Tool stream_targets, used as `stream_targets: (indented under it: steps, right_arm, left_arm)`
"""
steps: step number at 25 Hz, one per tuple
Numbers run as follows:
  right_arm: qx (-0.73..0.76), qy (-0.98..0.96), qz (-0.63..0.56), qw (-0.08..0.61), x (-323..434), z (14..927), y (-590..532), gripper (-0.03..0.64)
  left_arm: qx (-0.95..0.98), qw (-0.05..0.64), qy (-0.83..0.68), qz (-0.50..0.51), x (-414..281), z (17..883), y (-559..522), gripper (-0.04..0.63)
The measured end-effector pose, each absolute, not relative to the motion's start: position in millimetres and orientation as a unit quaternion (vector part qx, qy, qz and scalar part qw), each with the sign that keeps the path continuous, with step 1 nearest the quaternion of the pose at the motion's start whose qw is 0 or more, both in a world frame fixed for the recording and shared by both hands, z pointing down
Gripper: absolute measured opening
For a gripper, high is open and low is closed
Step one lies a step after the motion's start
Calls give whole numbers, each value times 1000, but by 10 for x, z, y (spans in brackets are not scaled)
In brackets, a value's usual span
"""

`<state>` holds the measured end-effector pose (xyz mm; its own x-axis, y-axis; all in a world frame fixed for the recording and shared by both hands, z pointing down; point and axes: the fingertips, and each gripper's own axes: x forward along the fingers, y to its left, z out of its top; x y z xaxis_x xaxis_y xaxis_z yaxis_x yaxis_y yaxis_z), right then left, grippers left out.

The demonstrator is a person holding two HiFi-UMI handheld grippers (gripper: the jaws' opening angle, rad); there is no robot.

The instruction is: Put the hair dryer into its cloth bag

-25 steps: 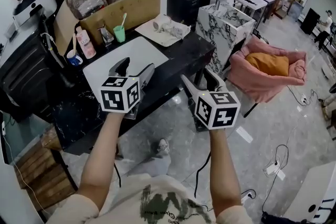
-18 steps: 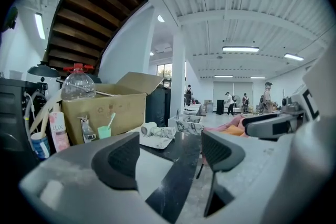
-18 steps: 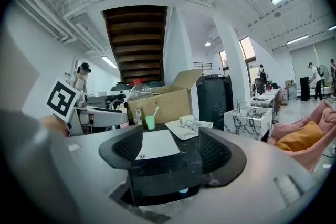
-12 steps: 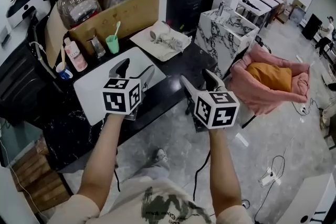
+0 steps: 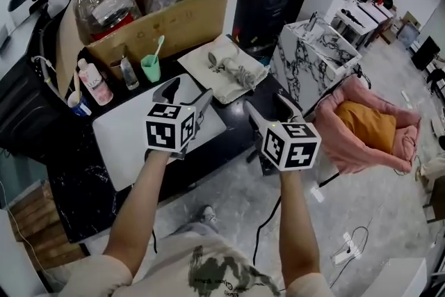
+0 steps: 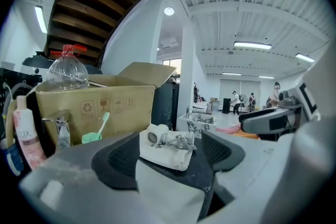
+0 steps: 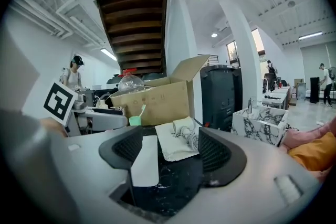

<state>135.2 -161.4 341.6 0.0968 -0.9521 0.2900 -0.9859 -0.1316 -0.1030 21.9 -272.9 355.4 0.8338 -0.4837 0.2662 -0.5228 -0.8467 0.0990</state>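
Hair dryer was in neither gripper: the left gripper and right gripper hung side by side at centre frame, jaws apart and empty. Just above them it lay on the cloth bag, on the dark table, with a box at upper left.

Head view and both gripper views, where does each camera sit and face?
Head view: on the person's head, steeply down at the black marble table; forearms, left gripper and right gripper show.
Left gripper view: on that gripper, along its open jaws at the small white hair dryer on the white cloth bag; right gripper at right.
Right gripper view: on that gripper, towards the same bag; left gripper at left.
Gripper views share: dryer, bag, brown cardboard box.
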Motion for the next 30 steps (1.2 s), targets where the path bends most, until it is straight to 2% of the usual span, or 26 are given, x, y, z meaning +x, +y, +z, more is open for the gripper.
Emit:
stream_targets:
  steps: [10, 18, 24, 30]
  right_arm:
    - [716, -673, 162, 90, 1677, 3617, -2308, 319]
    - [679, -688, 196, 163, 1892, 3929, -2752, 319]
    - [649, -693, 223, 221, 2067, 4214, -3083, 343]
    - [614, -702, 255, 255, 2208, 4540, -3385, 344]
  left_arm:
    - [948, 103, -274, 125, 549, 3767, -3261, 370]
    - [946, 112, -273, 131, 753, 3950, -3468, 370]
    - [941, 125, -286, 134, 849, 4095, -3537, 370]
    - [933, 126, -307, 142, 918, 4208, -3622, 370]
